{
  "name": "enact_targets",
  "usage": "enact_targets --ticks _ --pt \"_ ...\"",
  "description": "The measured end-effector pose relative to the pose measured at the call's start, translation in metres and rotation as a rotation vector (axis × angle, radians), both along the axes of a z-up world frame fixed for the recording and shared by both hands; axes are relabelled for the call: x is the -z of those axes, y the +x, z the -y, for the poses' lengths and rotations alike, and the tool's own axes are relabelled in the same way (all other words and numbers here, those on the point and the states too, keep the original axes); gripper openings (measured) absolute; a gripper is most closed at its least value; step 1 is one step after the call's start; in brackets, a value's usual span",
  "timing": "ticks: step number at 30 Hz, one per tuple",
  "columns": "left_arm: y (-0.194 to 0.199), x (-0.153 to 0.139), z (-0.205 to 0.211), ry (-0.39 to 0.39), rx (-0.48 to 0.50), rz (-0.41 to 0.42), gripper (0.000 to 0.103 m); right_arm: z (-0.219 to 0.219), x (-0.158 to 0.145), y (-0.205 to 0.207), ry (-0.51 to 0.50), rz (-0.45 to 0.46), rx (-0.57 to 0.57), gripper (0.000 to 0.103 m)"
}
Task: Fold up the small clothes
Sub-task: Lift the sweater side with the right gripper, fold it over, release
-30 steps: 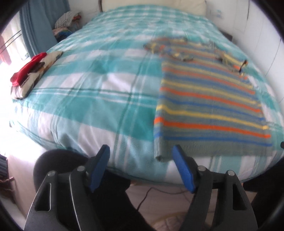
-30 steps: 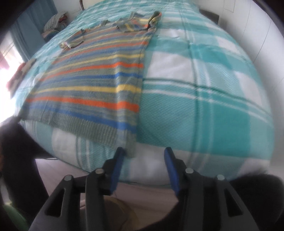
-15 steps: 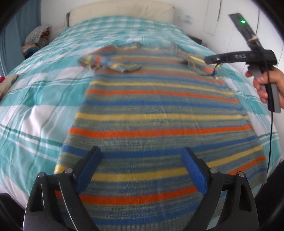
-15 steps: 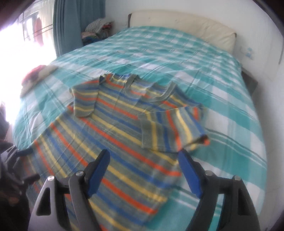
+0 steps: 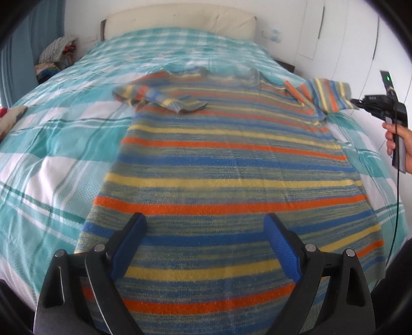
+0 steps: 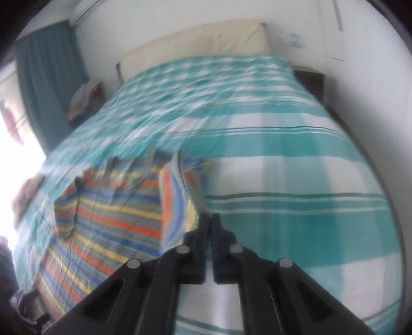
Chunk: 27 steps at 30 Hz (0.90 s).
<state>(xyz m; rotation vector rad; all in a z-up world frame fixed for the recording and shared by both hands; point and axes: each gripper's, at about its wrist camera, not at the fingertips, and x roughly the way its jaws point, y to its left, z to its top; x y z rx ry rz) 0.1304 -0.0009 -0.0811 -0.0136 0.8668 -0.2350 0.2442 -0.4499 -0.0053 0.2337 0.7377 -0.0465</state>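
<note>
From the left wrist we're looking down the bed [image 5: 64,134] toward the headboard [image 5: 180,20], close over the striped sweater [image 5: 226,165]. From the right wrist we're low at the sweater's [image 6: 110,206] side edge, sharing bed [image 6: 296,206] and headboard [image 6: 195,43].

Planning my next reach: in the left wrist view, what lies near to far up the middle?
Left hand-held gripper, open, then striped sweater, checked bedspread, cream headboard.
</note>
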Motion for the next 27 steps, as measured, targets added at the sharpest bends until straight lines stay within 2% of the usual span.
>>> enact_targets --ticks 3,6,9,10,11,13,15,17,19,22,24,25,26,27 --pt "-0.001 0.002 0.005 -0.006 0.006 0.011 0.093 0.074 0.008 -0.031 0.093 0.003 0.179 0.003" --pt "-0.003 0.006 0.011 0.033 0.007 0.033 0.093 0.125 0.031 -0.058 0.251 0.024 0.306 0.003" --pt "-0.004 0.009 0.014 0.053 0.003 0.046 0.094 0.153 0.059 -0.074 0.47 0.033 0.359 0.001" --pt "-0.004 0.009 0.014 0.052 0.002 0.047 0.095 0.161 0.063 -0.076 0.555 0.061 0.36 0.001" --pt "-0.003 0.01 0.014 0.051 -0.001 0.048 0.095 0.166 0.063 -0.077 0.592 0.084 0.358 0.002" --pt "-0.001 0.011 0.015 0.052 -0.01 0.048 0.096 0.167 0.06 -0.074 0.575 0.072 0.345 0.005" --pt "0.0 0.013 0.016 0.059 -0.018 0.05 0.096 0.169 0.067 -0.072 0.621 0.027 0.323 0.01" --pt "-0.002 0.014 0.017 0.072 -0.021 0.059 0.096 0.169 0.074 -0.073 0.633 -0.013 0.329 0.045" --pt "-0.002 0.015 0.019 0.084 -0.023 0.067 0.096 0.165 0.075 -0.067 0.587 -0.038 0.305 0.05" --pt "-0.002 0.017 0.02 0.098 -0.029 0.072 0.098 0.157 0.079 -0.052 0.532 -0.052 0.261 0.051" --pt "-0.001 0.019 0.022 0.109 -0.032 0.073 0.099 0.147 0.085 -0.033 0.497 -0.088 0.199 0.047" --pt "0.0 0.019 0.022 0.114 -0.033 0.072 0.1 0.141 0.087 -0.026 0.464 -0.114 0.188 0.024" --pt "0.0 0.019 0.023 0.117 -0.034 0.072 0.1 0.139 0.089 -0.026 0.461 -0.121 0.202 0.005" --pt "0.0 0.019 0.023 0.118 -0.035 0.072 0.1 0.141 0.088 -0.031 0.478 -0.111 0.238 0.005"
